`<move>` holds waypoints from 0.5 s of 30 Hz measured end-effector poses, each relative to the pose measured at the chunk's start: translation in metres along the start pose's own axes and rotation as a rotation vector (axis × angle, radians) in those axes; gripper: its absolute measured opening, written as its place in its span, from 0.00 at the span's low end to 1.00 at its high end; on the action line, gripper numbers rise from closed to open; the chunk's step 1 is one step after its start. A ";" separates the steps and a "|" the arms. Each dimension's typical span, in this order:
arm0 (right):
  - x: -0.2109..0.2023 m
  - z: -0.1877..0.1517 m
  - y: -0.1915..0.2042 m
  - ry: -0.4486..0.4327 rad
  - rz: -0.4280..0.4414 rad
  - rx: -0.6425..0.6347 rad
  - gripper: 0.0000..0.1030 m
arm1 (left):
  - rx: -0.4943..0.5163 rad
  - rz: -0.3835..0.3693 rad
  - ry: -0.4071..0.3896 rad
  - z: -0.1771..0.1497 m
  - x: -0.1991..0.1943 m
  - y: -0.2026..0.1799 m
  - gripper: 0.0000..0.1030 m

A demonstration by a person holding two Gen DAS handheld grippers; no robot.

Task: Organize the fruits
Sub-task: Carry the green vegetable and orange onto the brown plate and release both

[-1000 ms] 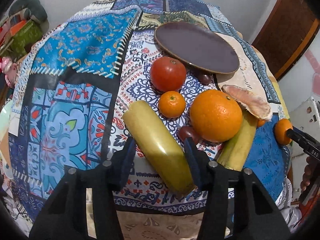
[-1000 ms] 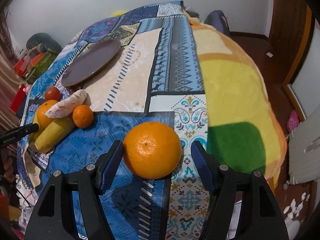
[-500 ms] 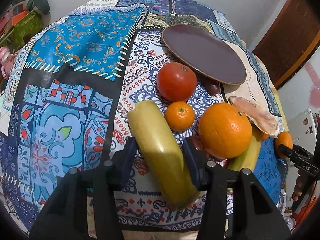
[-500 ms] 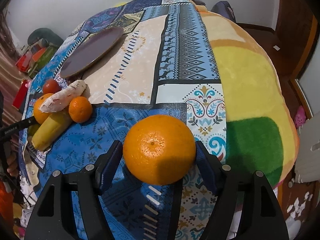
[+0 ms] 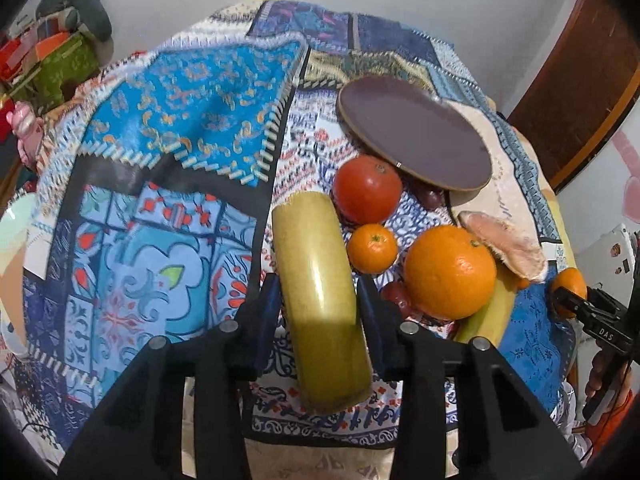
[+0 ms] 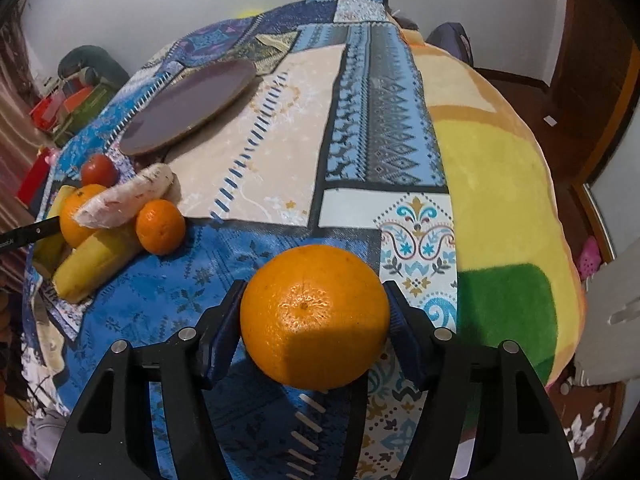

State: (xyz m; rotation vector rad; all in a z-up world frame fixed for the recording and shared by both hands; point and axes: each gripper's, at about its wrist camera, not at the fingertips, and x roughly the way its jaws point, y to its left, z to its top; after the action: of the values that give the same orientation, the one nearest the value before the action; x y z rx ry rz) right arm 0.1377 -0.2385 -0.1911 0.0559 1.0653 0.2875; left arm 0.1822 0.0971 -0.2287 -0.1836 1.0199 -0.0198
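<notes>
Fruits are mostly unsorted. Nearest, the left gripper (image 5: pixel 318 304) clamps a yellow-green banana (image 5: pixel 320 300) and the right gripper (image 6: pixel 314 320) grips a large orange (image 6: pixel 314 316), both apparently lifted. Beyond, tomato (image 5: pixel 367 189), mandarin (image 5: pixel 372 248) and another orange (image 5: pixel 450 272) cluster mid-blanket; farthest, the brown plate (image 5: pixel 416 132) sits bare.

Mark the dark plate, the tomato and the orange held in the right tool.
dark plate (image 5: pixel 416 136), left wrist view, centre of its flat face
tomato (image 5: pixel 366 190), left wrist view, middle of its skin
orange (image 6: pixel 314 316), right wrist view, front centre
</notes>
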 end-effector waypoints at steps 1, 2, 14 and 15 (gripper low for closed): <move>-0.003 0.001 0.002 -0.011 -0.003 -0.007 0.61 | 0.006 0.002 -0.013 0.001 -0.004 -0.001 0.37; -0.005 0.003 0.004 -0.018 -0.008 -0.014 0.61 | 0.013 0.003 -0.028 0.003 -0.009 -0.003 0.37; -0.041 0.042 0.027 -0.170 0.019 -0.071 0.61 | 0.067 -0.033 -0.145 0.020 -0.049 -0.026 0.35; -0.043 0.046 0.029 -0.182 0.022 -0.076 0.61 | 0.070 -0.035 -0.156 0.022 -0.052 -0.028 0.35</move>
State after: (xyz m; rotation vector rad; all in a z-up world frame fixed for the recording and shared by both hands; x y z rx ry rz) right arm 0.1518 -0.2174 -0.1264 0.0256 0.8731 0.3362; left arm 0.1757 0.0783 -0.1691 -0.1367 0.8593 -0.0717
